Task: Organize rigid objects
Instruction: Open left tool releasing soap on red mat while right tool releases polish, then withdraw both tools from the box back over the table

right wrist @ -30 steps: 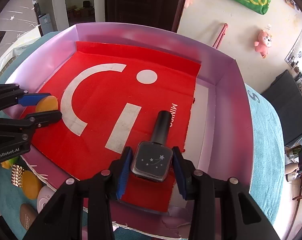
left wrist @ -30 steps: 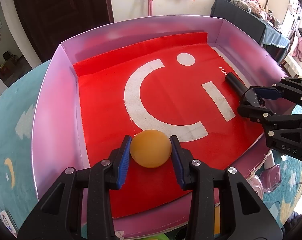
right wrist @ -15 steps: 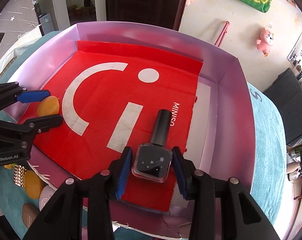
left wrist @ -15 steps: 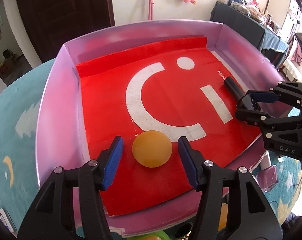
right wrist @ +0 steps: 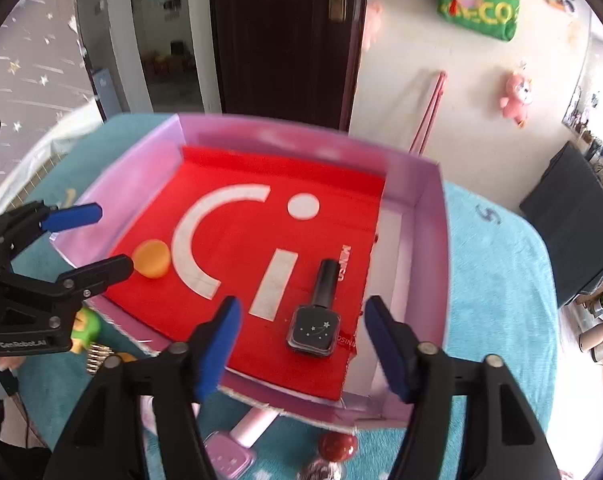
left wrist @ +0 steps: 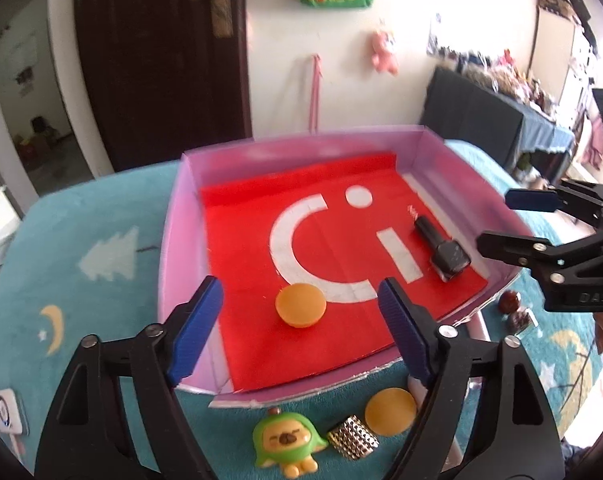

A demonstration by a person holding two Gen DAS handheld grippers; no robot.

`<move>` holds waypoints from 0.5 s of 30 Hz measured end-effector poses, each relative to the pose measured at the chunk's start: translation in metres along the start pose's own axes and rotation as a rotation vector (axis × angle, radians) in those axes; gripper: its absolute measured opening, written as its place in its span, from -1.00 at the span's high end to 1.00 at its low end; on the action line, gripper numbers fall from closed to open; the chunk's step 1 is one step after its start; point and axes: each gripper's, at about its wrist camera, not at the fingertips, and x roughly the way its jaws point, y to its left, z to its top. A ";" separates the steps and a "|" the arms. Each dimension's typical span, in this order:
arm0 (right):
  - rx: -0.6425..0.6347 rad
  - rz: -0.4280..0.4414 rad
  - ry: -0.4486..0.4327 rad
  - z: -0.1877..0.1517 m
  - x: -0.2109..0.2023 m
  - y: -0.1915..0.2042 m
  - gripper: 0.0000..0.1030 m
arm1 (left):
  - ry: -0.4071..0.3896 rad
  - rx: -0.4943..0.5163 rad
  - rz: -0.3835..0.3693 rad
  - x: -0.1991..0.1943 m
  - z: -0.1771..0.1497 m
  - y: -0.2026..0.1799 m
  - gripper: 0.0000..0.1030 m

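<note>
My left gripper (left wrist: 299,316) has its jaws spread wide, having just been opening, and nothing sits between the pads. The orange ball (left wrist: 301,305) lies free on the red liner of the pink tray (left wrist: 177,248), near the tray's front left corner. My right gripper (right wrist: 301,340) is likewise spread, its jaws also just opening, with the black nail polish bottle (right wrist: 315,322) lying flat on the liner below them, cap pointing away, near the tray's right wall. Neither pad touches it. I judge both things are set down here so they rest inside the walls and cannot roll off. Outside the front edge, on the teal cloth (left wrist: 101,240), wait a green toy figure (left wrist: 285,442), a metal mesh piece (left wrist: 353,438) and an orange disc (left wrist: 390,406), likely next to go in
</note>
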 end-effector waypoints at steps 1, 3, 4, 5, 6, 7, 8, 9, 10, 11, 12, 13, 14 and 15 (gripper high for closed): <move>-0.001 -0.004 -0.025 -0.001 -0.010 0.001 -0.44 | -0.027 -0.007 0.013 -0.008 -0.001 -0.001 -0.63; 0.001 -0.002 -0.061 -0.003 -0.026 0.003 -0.50 | -0.081 -0.015 0.034 -0.027 -0.002 -0.002 -0.72; 0.002 0.000 -0.077 -0.005 -0.034 0.004 -0.57 | -0.104 -0.017 0.039 -0.036 -0.003 -0.003 -0.75; 0.001 -0.003 -0.100 -0.008 -0.045 0.007 -0.63 | -0.137 -0.021 0.043 -0.048 -0.005 -0.004 -0.78; 0.000 -0.006 -0.118 -0.009 -0.052 0.008 -0.67 | -0.157 -0.025 0.047 -0.055 -0.005 -0.004 -0.81; -0.001 -0.007 -0.136 -0.011 -0.060 0.010 -0.70 | -0.179 -0.029 0.055 -0.064 -0.006 -0.005 -0.81; -0.003 -0.010 -0.159 -0.015 -0.071 0.013 -0.75 | -0.199 -0.034 0.063 -0.072 -0.008 -0.005 -0.82; -0.005 -0.013 -0.177 -0.019 -0.079 0.015 -0.82 | -0.219 -0.039 0.071 -0.080 -0.009 -0.007 -0.83; -0.006 -0.017 -0.194 -0.022 -0.087 0.017 -0.84 | -0.233 -0.041 0.075 -0.086 -0.011 -0.009 -0.86; -0.007 -0.025 -0.218 -0.026 -0.096 0.021 -0.89 | -0.244 -0.042 0.077 -0.092 -0.013 -0.010 -0.92; -0.007 -0.028 -0.233 -0.029 -0.102 0.024 -0.93 | -0.254 -0.046 0.082 -0.099 -0.016 -0.011 -0.93; -0.006 -0.031 -0.247 -0.032 -0.109 0.026 -0.95 | -0.265 -0.052 0.089 -0.105 -0.019 -0.012 -0.93; -0.003 -0.033 -0.270 -0.038 -0.118 0.029 -0.99 | -0.278 -0.056 0.097 -0.111 -0.022 -0.013 -0.93; 0.001 -0.036 -0.284 -0.042 -0.124 0.031 -1.00 | -0.288 -0.058 0.105 -0.116 -0.026 -0.014 -0.93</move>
